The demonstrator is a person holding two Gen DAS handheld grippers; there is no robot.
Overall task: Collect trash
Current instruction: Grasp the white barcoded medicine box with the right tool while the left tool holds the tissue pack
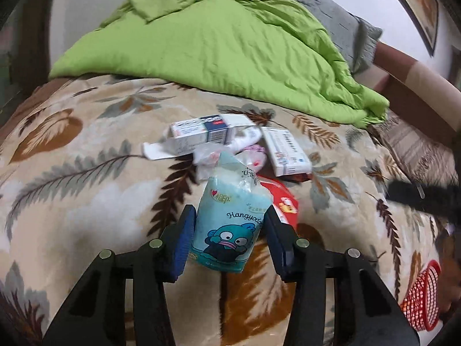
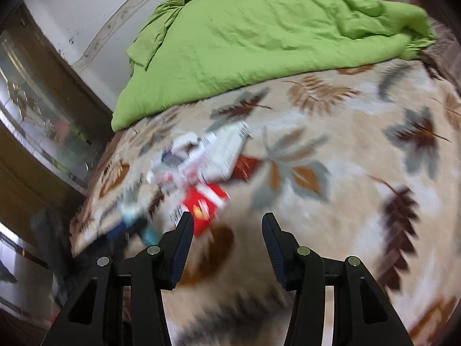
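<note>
- On the bed, atop a beige blanket (image 1: 86, 201) printed with brown and grey leaves, a small heap of trash lies near the middle.
- The left gripper (image 1: 229, 230) holds a pale blue tissue packet (image 1: 230, 222), soft and crinkled, printed with a teal cartoon fish and the word "Hangyodon"; its upper end is torn open and slack.
- The jaws of the left gripper are clamped on the tissue packet, one blue pad against each side, with the packet upright between them.
- Beyond it lie two white cardboard boxes: one long box (image 1: 207, 134) with an open flap and a barcode, and one shorter box (image 1: 286, 151) set at an angle just right of it.
- One red wrapper (image 1: 283, 200) sits just behind the packet, partly hidden, and crumpled clear plastic (image 1: 207, 158) lies between the boxes.
- A green quilt (image 1: 216, 46) is bunched across the far side of the bed.
- One red mesh basket (image 1: 423, 294) shows at the right edge, off the bed.
- The right gripper (image 2: 227, 230) hangs over bare blanket, its jaws apart with nothing between them.
- In the blurred right wrist view the heap (image 2: 201, 158) lies ahead and to the left; individual pieces there are hard to separate, perhaps the same boxes and wrapper.
</note>
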